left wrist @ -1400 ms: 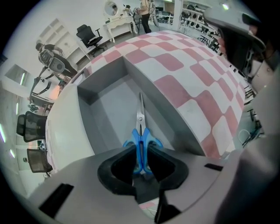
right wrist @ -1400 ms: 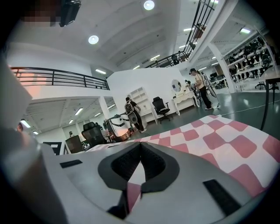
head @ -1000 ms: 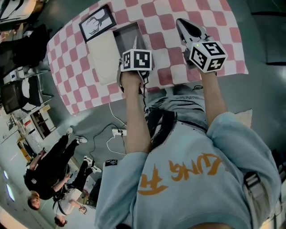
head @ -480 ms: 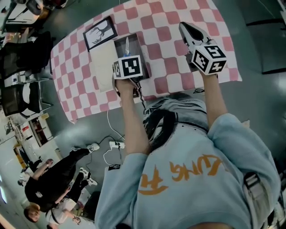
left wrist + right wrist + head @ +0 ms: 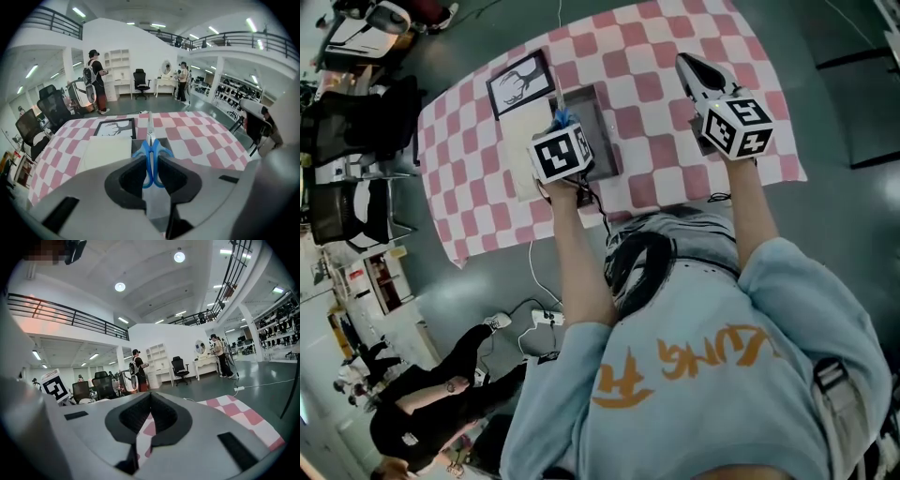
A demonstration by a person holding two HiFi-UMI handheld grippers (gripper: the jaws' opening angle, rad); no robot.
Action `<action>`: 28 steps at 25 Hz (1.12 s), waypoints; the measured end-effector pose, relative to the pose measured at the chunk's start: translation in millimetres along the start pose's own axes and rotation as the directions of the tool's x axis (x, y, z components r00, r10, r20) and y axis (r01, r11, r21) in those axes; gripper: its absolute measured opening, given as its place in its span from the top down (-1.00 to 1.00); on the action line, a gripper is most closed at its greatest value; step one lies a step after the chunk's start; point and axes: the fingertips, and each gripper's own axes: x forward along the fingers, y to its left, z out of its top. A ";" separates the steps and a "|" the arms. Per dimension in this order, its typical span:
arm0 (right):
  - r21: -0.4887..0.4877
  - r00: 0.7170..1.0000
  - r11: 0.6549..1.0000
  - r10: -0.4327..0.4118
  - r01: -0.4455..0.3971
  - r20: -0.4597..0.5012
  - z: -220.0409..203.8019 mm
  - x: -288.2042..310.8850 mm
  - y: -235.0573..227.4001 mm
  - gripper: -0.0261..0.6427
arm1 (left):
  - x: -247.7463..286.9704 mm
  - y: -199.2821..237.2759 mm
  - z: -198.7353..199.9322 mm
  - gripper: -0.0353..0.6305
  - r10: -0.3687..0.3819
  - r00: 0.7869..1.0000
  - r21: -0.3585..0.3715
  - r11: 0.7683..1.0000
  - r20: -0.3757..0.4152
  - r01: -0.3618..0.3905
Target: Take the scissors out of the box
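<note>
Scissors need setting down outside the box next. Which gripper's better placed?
Left. The left gripper is clamped on the blue-handled scissors, holding them over the box. The right gripper is empty, off to the side over the checked cloth.

Floor [image 5: 844, 112]: dark grey-green, glossy.
Walls [image 5: 159, 333]: white, railed balcony [image 5: 70, 310] above.
Light: round ceiling lamps [image 5: 120, 287], 12 o'clock.
Furniture: black office chair [image 5: 140, 77], white shelves [image 5: 117, 58], 11–12 o'clock.
</note>
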 end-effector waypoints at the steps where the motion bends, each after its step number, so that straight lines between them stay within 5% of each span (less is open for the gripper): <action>1: -0.004 1.000 1.000 0.003 -0.003 0.003 1.8 0.9 1.5 0.93 | -3.0 1.2 4.4 0.62 -0.010 1.000 -0.018 1.000 0.030 0.011; 14: -0.028 0.999 0.999 0.037 -0.037 0.002 2.3 -1.3 25.5 0.93 | -62.8 11.0 60.6 0.62 0.002 0.936 -0.068 0.997 0.351 0.023; 28: -0.110 0.995 0.992 0.069 -0.060 0.079 46.0 -15.8 40.5 0.93 | -136.5 -5.4 115.1 0.62 -0.038 0.737 -0.046 0.995 0.675 0.093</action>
